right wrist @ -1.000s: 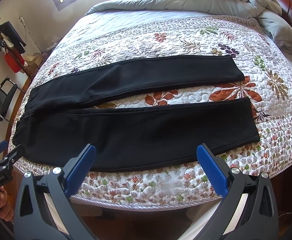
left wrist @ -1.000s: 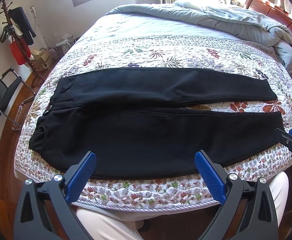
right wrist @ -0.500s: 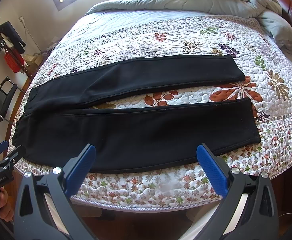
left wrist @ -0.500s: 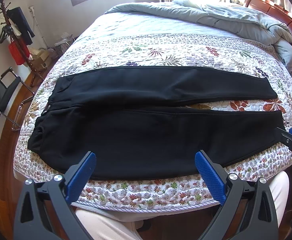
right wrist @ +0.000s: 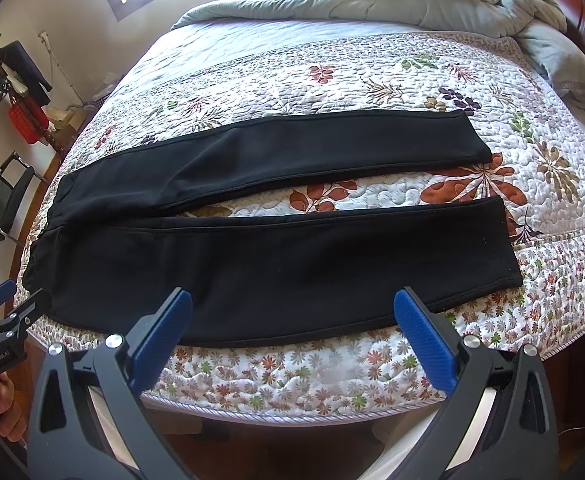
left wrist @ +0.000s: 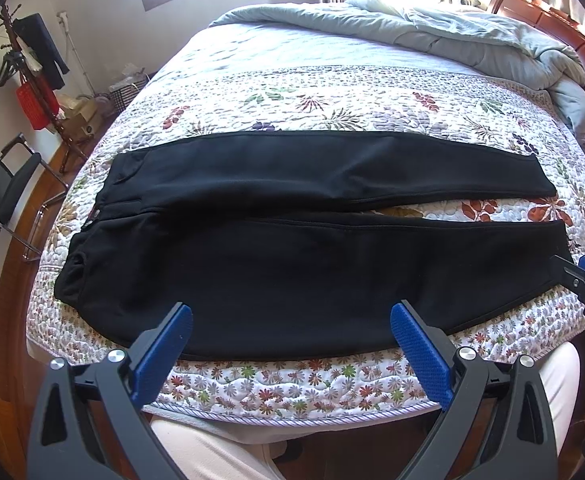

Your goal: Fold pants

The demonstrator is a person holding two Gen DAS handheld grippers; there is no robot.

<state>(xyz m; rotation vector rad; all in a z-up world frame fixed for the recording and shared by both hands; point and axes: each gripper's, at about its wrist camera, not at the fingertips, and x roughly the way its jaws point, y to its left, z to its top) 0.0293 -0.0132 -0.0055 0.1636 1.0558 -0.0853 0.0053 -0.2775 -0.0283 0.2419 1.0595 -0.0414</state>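
Black pants [left wrist: 292, 248] lie flat across the floral quilt, waistband at the left, both legs stretched to the right with a gap between the cuffs. The same pants [right wrist: 276, 248] fill the middle of the right wrist view. My left gripper [left wrist: 292, 320] is open, hovering over the near edge of the closer leg, nothing between its blue pads. My right gripper [right wrist: 292, 312] is open too, above the near hem of that leg. The right gripper [left wrist: 584, 280] shows at the left view's right edge by the cuff. The left gripper [right wrist: 8, 308] shows near the waistband.
The bed's floral quilt [left wrist: 332, 92] extends beyond the pants, with a bunched grey duvet [left wrist: 472, 36] at the back and a wooden headboard [left wrist: 540, 12] at the right. A chair [left wrist: 0, 184] and a coat rack [left wrist: 32, 80] stand left of the bed. The person's light trousers [left wrist: 212, 448] press against the bed's front edge.
Both grippers have crept slightly forward and lower toward the near leg; the pants have not moved and both grippers stay open.
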